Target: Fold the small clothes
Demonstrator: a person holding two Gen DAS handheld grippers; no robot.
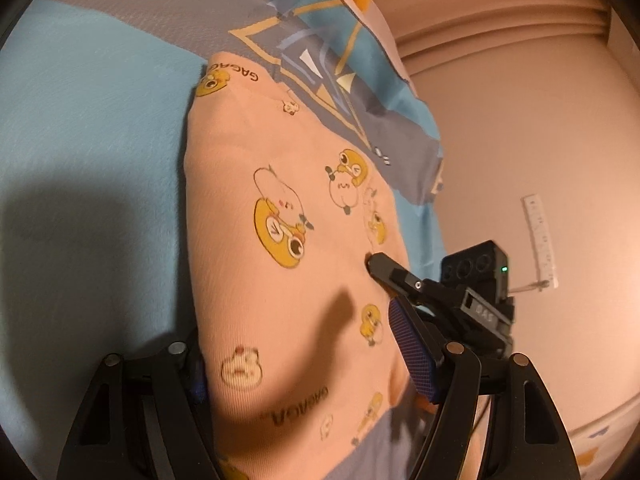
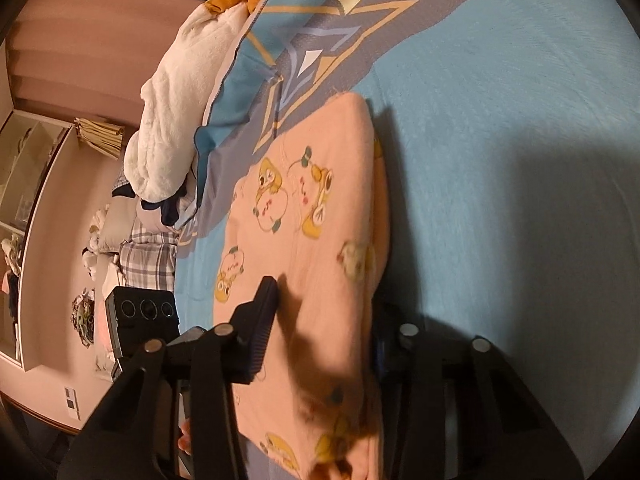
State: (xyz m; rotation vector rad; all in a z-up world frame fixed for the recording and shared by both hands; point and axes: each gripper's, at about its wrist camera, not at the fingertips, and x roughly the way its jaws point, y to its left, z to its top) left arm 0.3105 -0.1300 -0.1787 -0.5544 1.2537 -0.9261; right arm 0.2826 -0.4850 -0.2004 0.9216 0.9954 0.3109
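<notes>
Folded peach baby garment (image 1: 288, 264) w/ yellow duck print on blue bedsheet (image 1: 88, 120). Left gripper (image 1: 304, 368) wide, straddling it; right gripper (image 2: 320, 344) narrower, grip unclear.

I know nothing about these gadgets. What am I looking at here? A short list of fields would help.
setting: a bed with a light blue sheet and a patterned quilt
garment: a pink cartoon-print garment, lying folded flat on the sheet
left gripper: straddles the garment's near end, one finger at each side edge
right gripper: also straddles the garment; whether its pads press the cloth cannot be told
other things: white fluffy blanket, plaid pillow at the bed's far side
</notes>
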